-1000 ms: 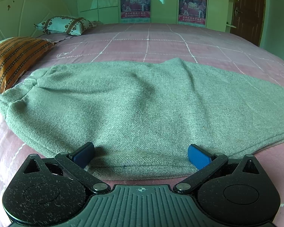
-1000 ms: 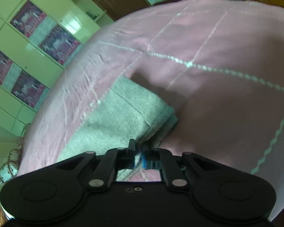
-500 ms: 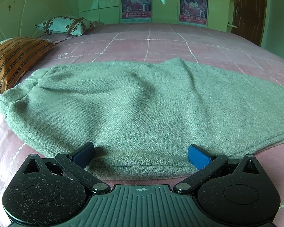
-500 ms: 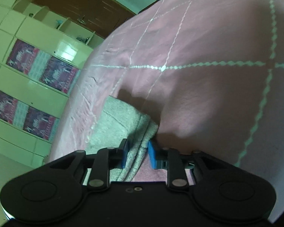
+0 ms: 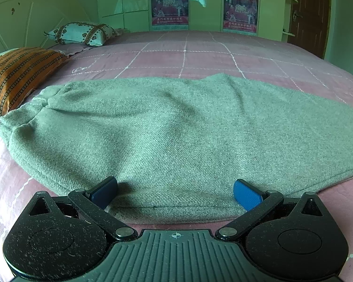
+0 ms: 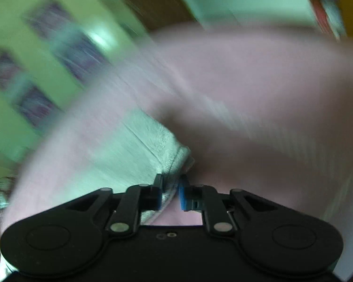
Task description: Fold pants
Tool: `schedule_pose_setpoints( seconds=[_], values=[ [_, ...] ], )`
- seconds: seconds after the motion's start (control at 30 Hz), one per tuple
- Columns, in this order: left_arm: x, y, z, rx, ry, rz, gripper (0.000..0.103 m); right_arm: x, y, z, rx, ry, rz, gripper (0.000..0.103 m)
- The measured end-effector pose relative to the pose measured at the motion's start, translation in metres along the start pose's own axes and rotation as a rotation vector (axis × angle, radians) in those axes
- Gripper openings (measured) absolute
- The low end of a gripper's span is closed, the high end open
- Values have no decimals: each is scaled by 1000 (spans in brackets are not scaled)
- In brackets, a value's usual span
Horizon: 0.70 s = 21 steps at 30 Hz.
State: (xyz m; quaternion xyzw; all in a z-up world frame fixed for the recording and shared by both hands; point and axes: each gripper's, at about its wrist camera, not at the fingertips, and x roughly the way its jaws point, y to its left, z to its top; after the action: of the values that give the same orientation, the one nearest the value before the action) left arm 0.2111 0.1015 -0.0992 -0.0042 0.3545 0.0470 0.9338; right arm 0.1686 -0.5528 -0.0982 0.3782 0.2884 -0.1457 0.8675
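Observation:
Grey-green knit pants (image 5: 167, 131) lie across the pink bed, waistband bunched at the left. My left gripper (image 5: 175, 193) is open, its blue pads either side of the pants' near edge, resting low at the fabric. In the blurred right wrist view the right gripper (image 6: 170, 191) has its jaws a little apart around the hem end of the pants (image 6: 138, 150); the cloth sits between the pads.
A pink quilted bedspread (image 5: 200, 54) covers the bed. An orange striped pillow (image 5: 14, 75) and a patterned white pillow (image 5: 82, 33) lie at the left. Wardrobes with posters (image 5: 169, 4) and a brown door (image 5: 310, 11) stand behind.
The right gripper, shut on the hem a second ago, has loosened its jaws and is now swinging fast, blurring the view. The left gripper and pants body have not moved.

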Motion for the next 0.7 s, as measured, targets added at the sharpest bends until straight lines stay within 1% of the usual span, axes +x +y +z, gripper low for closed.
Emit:
schedule_pose_setpoints(
  seconds=[0.03,0.07,0.13,0.17,0.2,0.27,0.3,0.37,0.43,0.5,0.53,0.57,0.6,0.63,0.67,0.7],
  values=[
    [0,1,0,0,0,-1,103,-6,5,0,-3,-11,-3,12],
    [0,1,1,1,-1,-1,103,-17,12,-1,-29,-45,-23,15],
    [-3,1,4,4,-6,0,103,-34,21,-4,-83,-115,-71,14],
    [-8,3,8,-6,-10,2,103,-43,25,-5,-105,-138,-85,14],
    [-16,6,13,-30,-30,6,103,-48,28,-6,-121,-152,-84,14],
    [-29,13,25,-55,-98,4,103,-56,39,-6,-172,-164,-82,14],
    [-31,16,33,-52,-115,13,103,-57,46,-8,-203,-165,-68,14],
    [-26,24,53,-35,-141,25,103,-51,66,-11,-253,-142,-20,14],
    [-10,34,73,-6,-148,44,103,-39,89,-13,-299,-104,29,14],
    [14,50,91,-21,-124,89,103,-24,116,-23,-336,-58,82,15],
    [32,60,99,-33,-81,88,103,-15,127,-29,-346,-28,100,16],
    [50,68,104,-36,-17,89,103,-7,140,-35,-361,1,110,16],
    [73,77,105,-29,64,122,103,3,153,-44,-382,26,117,17],
    [94,87,101,-18,131,193,103,11,164,-52,-405,51,126,18],
    [102,101,96,-37,126,206,103,19,177,-60,-429,80,134,18],
    [102,112,97,-78,117,200,103,27,189,-67,-455,111,142,18]
  ],
)
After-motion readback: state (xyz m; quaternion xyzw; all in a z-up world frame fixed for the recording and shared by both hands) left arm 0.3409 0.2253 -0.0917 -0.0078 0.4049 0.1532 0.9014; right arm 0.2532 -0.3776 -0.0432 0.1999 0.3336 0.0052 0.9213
